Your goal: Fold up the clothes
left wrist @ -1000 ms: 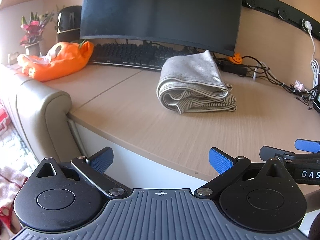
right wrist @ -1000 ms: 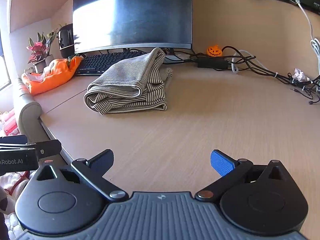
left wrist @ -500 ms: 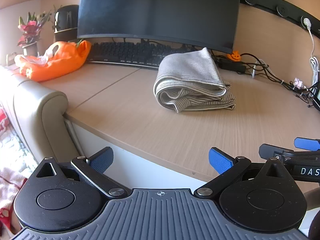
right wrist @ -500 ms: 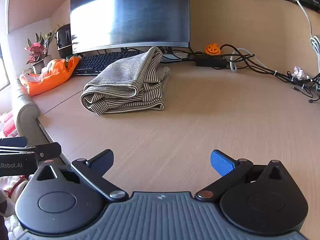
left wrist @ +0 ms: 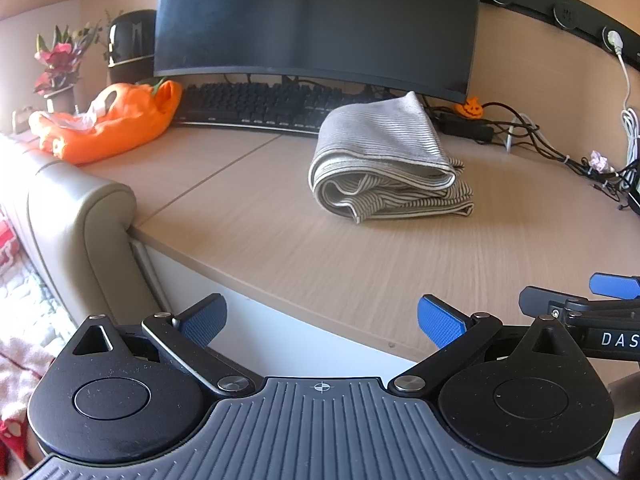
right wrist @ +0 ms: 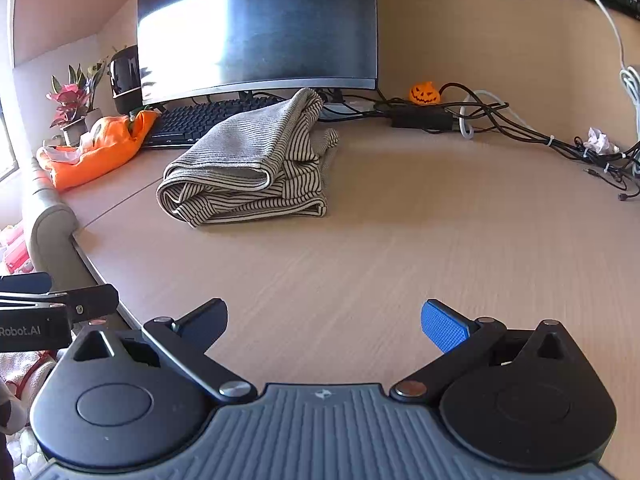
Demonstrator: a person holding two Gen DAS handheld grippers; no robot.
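A folded striped shirt (left wrist: 386,162) (right wrist: 248,170), soft ribbed knit in rounded layers, lay on the pale wood-grain worktop (left wrist: 360,264) before a black keyboard (left wrist: 256,104) and curved monitor (left wrist: 316,20). Both the left hand-held gripper (left wrist: 322,316) and right hand-held gripper (right wrist: 324,320) were spread wide, empty, well apart from it. Since a second earlier, the shirt sat slightly lower in both views.

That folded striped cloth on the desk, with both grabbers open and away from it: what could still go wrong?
The grey-and-cream striped folded garment has a loose, rounded top layer, so a nudge might let it spring open. Its far edge lies near the black keyboard, so a push could drive it against the keys. The tangle of black cables could snag the right gripper if it swings wide. The left gripper sits at the wooden desk edge.
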